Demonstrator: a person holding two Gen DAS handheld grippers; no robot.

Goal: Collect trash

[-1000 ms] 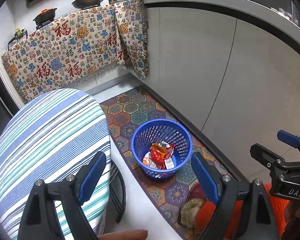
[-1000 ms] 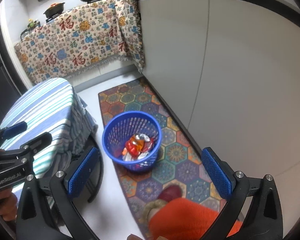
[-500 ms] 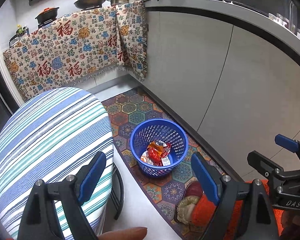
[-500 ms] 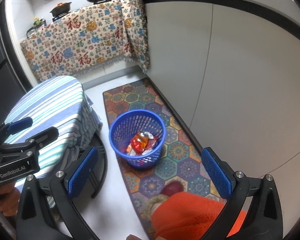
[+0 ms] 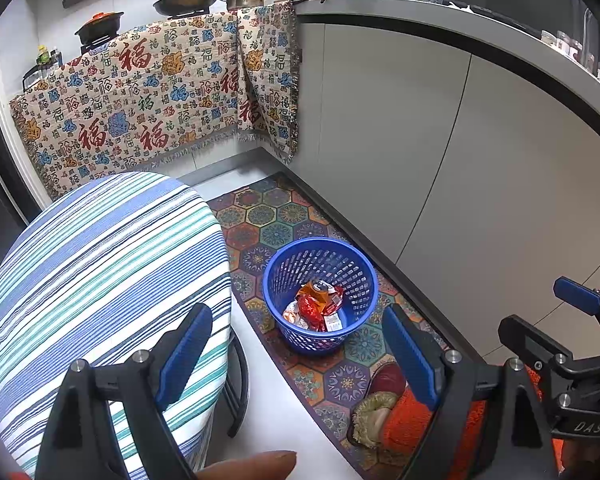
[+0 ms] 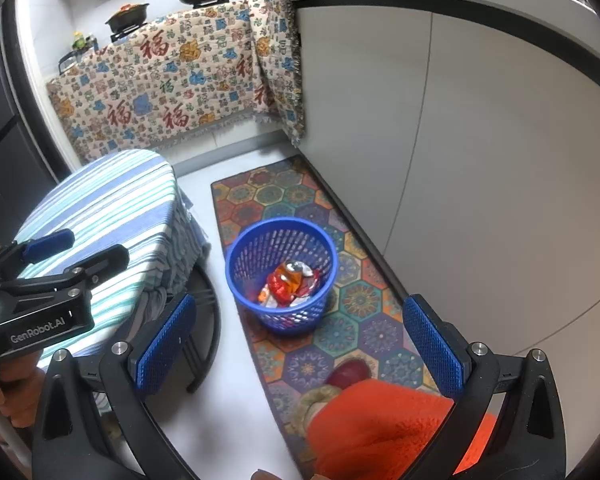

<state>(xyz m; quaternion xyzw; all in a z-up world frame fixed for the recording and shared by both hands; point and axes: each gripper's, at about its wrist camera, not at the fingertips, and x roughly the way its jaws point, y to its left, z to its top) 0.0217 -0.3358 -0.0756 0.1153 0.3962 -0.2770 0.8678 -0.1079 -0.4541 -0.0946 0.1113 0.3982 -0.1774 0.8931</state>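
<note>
Trash [image 5: 316, 306] in blue basket [image 5: 352, 270] on rug | well beyond both tools | left tool [image 5: 296, 354] & right tool [image 6: 300, 344] wide open, empty

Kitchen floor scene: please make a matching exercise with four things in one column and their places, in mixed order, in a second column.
Things:
1. blue basket
2. snack wrappers
3. frying pan
4. striped cloth

Places:
A. on the stove at the back
B. over the round table
C. on the patterned rug
D. inside the basket

Pairs: 1-C, 2-D, 3-A, 4-B
</note>
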